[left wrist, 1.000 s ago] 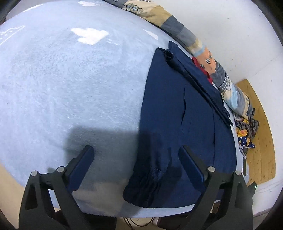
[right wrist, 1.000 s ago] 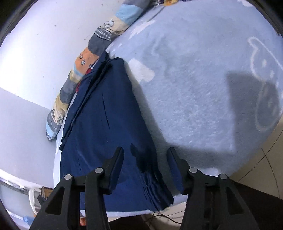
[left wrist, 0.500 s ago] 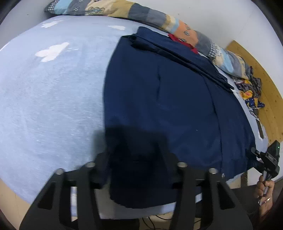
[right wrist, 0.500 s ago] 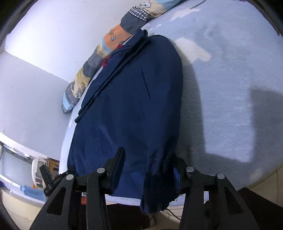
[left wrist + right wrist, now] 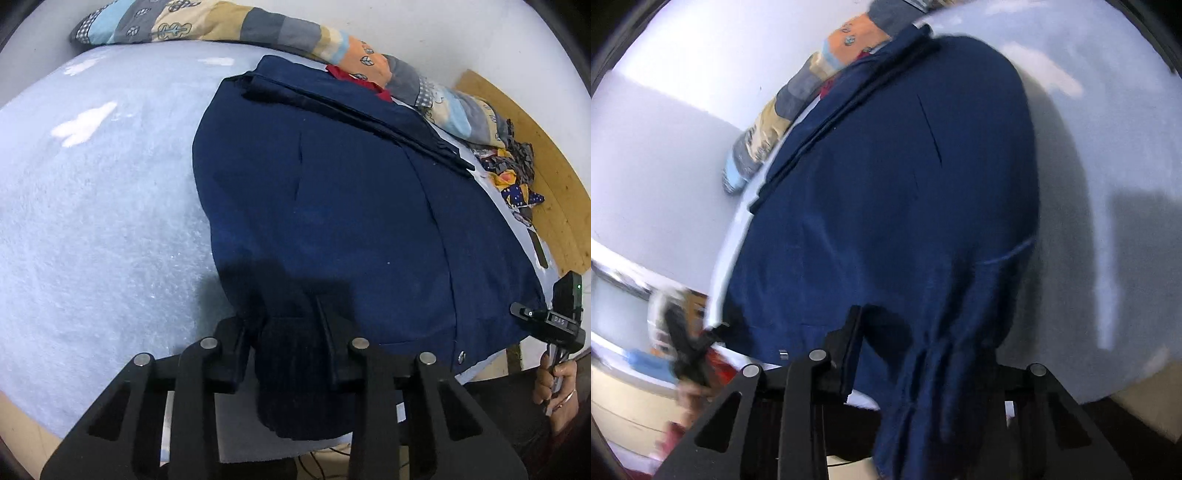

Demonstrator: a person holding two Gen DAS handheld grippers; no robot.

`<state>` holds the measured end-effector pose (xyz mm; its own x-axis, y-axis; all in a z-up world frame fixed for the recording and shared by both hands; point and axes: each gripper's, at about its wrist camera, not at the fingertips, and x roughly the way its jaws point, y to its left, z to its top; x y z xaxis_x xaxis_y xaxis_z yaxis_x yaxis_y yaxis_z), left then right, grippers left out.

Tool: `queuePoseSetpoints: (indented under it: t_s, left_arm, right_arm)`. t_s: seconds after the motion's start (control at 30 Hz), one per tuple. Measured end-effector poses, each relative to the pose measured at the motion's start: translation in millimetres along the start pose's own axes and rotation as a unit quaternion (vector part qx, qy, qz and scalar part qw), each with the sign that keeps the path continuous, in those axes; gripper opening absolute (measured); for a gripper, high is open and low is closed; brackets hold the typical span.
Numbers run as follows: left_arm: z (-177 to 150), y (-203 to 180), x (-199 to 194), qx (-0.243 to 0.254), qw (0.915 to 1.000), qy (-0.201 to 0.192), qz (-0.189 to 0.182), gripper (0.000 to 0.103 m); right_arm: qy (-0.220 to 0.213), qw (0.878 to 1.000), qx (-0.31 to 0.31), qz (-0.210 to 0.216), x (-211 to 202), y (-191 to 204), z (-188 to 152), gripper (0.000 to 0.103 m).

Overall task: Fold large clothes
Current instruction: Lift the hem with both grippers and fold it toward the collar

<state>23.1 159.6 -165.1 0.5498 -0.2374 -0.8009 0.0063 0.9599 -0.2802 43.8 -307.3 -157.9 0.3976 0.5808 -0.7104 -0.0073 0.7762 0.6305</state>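
Observation:
A large navy blue jacket [image 5: 351, 206] lies flat on a pale blue blanket [image 5: 96, 221] on a bed, its collar at the far end. My left gripper [image 5: 284, 347] is shut on the ribbed cuff of the jacket at the near edge. In the right wrist view the same jacket [image 5: 886, 192] fills the middle, and my right gripper [image 5: 919, 365] is closed on its bunched near hem, which hangs down between the fingers. The right view is blurred by motion. The other gripper and the hand holding it [image 5: 557, 332] show at the right edge of the left view.
A patchwork quilt roll [image 5: 258, 26] lies along the white wall behind the jacket. A red cloth [image 5: 354, 75] peeks out under the collar. Patterned clothes [image 5: 513, 173] and a wooden board [image 5: 554, 177] sit at the right. The bed edge runs just under both grippers.
Both grippers moved in over the jacket's near edge and closed from wide open onto the fabric. The right gripper is lifting its bunched hem, and its view has swung left.

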Motion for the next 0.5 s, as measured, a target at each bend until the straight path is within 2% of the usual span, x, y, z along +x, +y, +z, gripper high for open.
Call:
queuePoseSetpoints:
  t_s: [0.07, 0.1, 0.13, 0.17, 0.2, 0.27, 0.33, 0.4, 0.5]
  left_arm:
    - [-1.2, -2.8, 1.4, 0.01, 0.9999, -0.003, 0.012, 0.033]
    - [-1.9, -3.7, 2.5, 0.011, 0.9998, -0.006, 0.014, 0.048]
    - [-3.1, -6.2, 5.9, 0.012, 0.9999, -0.003, 0.003, 0.068]
    - [-4.1, -9.5, 6.0, 0.019, 0.9998, -0.002, 0.0, 0.074]
    - [-4.2, -18.2, 8.5, 0.038, 0.9992, -0.004, 0.013, 0.075]
    - [-6.5, -29.6, 12.5, 0.069, 0.9966, -0.014, 0.043, 0.068]
    - [-4.0, -28.0, 8.6, 0.064, 0.9961, -0.028, 0.053, 0.034]
    - [-0.3, -16.5, 3.8, 0.035, 0.9982, -0.037, 0.033, 0.026]
    - [-3.2, -18.0, 3.1, 0.036, 0.9973, -0.047, 0.044, 0.024]
  right_arm:
    - [0.001, 1.0, 0.02, 0.005, 1.7, -6.3, 0.4, 0.034]
    - [-0.002, 1.0, 0.029, 0.005, 2.5, -9.9, 1.8, 0.034]
    - [-0.004, 0.999, 0.032, 0.004, 2.9, -10.8, 2.2, 0.035]
    - [-0.002, 0.999, 0.034, 0.003, 3.0, -11.2, 2.3, 0.036]
    - [-0.002, 0.999, 0.037, 0.003, 2.8, -11.8, 1.5, 0.037]
    - [-0.005, 0.999, 0.047, 0.006, 3.3, -13.9, 1.3, 0.038]
    - [-0.013, 0.998, 0.056, 0.009, 1.5, -18.2, 1.7, 0.038]
    - [-0.02, 0.997, 0.075, 0.016, 1.1, -22.8, -0.8, 0.034]
    - [-0.022, 0.996, 0.091, 0.014, 0.0, -27.3, -0.1, 0.02]
